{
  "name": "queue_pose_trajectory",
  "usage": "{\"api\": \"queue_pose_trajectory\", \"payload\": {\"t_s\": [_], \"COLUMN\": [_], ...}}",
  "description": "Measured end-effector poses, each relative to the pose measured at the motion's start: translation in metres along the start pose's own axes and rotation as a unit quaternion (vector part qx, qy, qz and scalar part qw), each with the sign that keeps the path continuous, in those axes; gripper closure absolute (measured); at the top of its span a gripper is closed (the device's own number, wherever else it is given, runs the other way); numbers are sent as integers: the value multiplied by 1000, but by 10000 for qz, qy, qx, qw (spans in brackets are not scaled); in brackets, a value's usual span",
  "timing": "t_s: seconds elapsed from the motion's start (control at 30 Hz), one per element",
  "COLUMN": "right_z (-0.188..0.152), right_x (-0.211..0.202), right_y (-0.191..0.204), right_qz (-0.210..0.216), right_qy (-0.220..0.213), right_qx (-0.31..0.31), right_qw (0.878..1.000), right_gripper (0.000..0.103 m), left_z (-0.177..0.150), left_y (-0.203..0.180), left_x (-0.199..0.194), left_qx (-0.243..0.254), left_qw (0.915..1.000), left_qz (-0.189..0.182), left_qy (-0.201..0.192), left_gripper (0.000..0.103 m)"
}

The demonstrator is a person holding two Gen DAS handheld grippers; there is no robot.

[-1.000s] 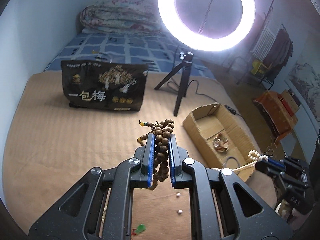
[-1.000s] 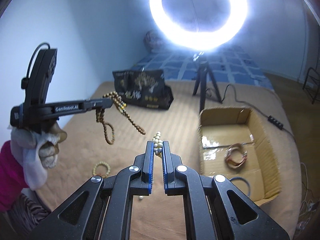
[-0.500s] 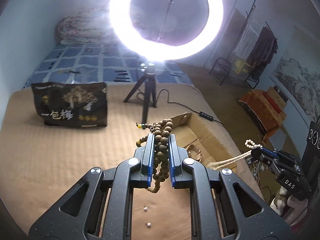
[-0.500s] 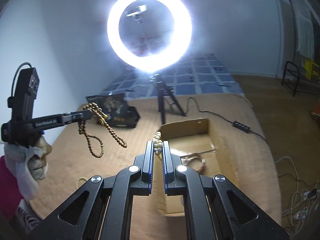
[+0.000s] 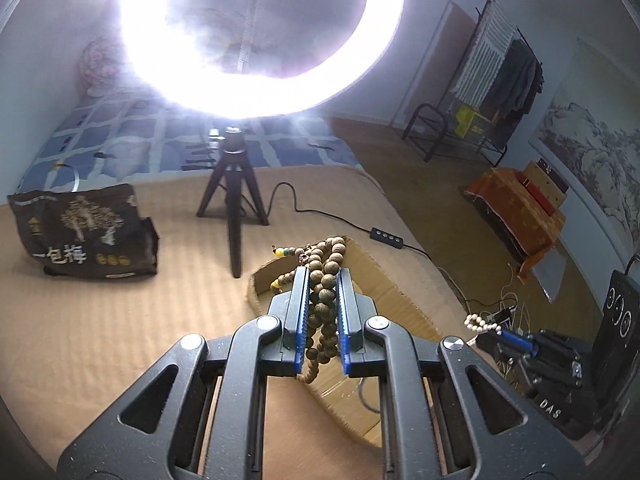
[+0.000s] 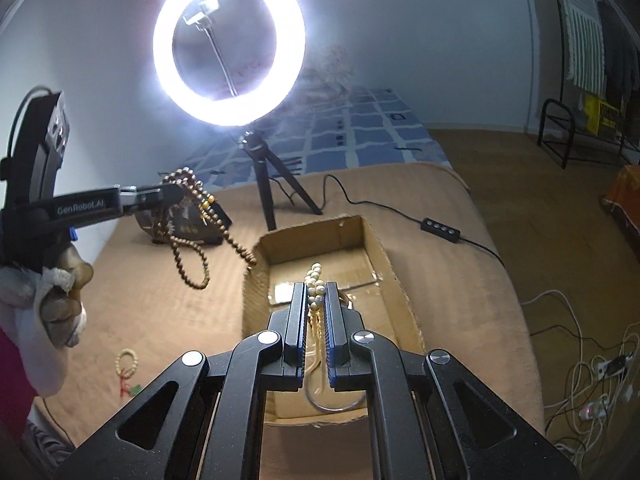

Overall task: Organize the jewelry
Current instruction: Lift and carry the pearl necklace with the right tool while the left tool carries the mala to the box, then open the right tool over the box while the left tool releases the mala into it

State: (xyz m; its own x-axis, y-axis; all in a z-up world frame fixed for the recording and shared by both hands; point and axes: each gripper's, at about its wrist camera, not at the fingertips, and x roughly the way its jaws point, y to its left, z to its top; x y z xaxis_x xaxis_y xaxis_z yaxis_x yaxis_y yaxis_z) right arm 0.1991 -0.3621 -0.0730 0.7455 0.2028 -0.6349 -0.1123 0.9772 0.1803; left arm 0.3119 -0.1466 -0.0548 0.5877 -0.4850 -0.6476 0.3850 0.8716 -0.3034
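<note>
Both wrist views look forward over the cardboard box toward the ring light.

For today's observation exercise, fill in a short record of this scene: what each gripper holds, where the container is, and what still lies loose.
left gripper: shut on brown wooden bead strand, loops hanging beside the box's left wall
right gripper: shut on pale bead strand, above the box
cardboard box: open, on the tan mat
loose item: small pale bracelet on the mat
background: lit ring light on tripod
</note>
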Motion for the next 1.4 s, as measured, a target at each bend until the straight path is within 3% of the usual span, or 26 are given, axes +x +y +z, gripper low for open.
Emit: {"api": "queue_pose_trajectory", "payload": {"t_s": [0.5, 1.13, 1.2, 1.27, 1.4], "right_z": [-12, -15, -15, -16, -16], "right_x": [18, 24, 26, 26, 24], "right_y": [-23, -22, -22, -22, -20], "right_qz": [-131, -264, -323, -386, -420], "right_qy": [316, 486, 528, 504, 466], "right_qx": [189, 175, 182, 177, 164], "right_qw": [9992, 9983, 9979, 9978, 9979], "right_gripper": [97, 96, 86, 62, 62], "left_z": [-5, -7, -7, -7, -9], "left_y": [-16, -18, -18, -18, -16], "left_x": [61, 70, 69, 67, 62], "left_qx": [38, 116, 132, 156, 183], "left_qw": [9992, 9983, 9982, 9982, 9981], "left_qz": [116, 261, 276, 288, 319], "left_qy": [371, 513, 513, 502, 492], "left_gripper": [92, 91, 91, 91, 91]}}
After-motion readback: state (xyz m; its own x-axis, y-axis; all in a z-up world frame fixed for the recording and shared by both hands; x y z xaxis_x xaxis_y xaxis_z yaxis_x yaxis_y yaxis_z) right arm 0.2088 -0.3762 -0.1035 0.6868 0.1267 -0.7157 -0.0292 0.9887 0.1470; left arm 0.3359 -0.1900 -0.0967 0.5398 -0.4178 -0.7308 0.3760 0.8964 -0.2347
